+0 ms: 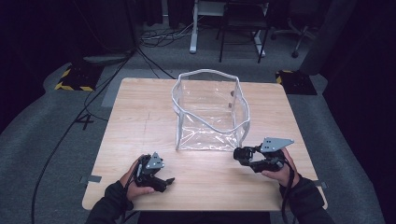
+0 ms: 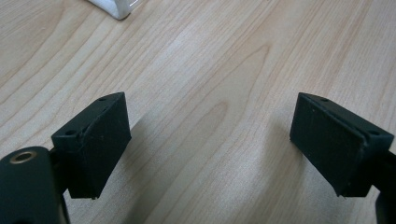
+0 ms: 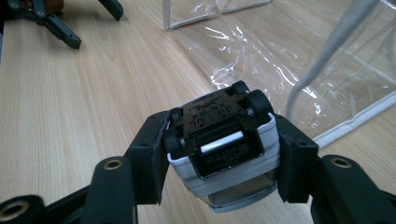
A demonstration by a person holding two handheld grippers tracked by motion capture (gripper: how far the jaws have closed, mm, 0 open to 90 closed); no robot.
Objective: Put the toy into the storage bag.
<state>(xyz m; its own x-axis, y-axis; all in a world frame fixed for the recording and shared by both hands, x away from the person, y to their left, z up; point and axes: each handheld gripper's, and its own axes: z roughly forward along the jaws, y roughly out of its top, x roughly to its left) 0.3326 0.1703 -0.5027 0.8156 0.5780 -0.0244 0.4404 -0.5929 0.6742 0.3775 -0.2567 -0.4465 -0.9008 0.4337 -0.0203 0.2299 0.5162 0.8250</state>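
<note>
- The toy car [image 3: 219, 140] is pinched upside down between the right gripper's [image 3: 223, 158] fingers, wheels up, white body facing down. It sits at lower centre of the right gripper view.
- So the pickup looks done. My guess is it goes into the clear plastic bag [image 1: 209, 109], which stands open mid-bench with nothing in it, so the drop is still left.
- Left gripper [image 1: 156, 179] rests at the lower left of the high view, fingers spread wide with nothing between them.
- From above, the car is just a dark blob at the right gripper [image 1: 247, 156]. The left gripper view shows bare bench [image 2: 210, 70] and a bag corner at the top left.
</note>
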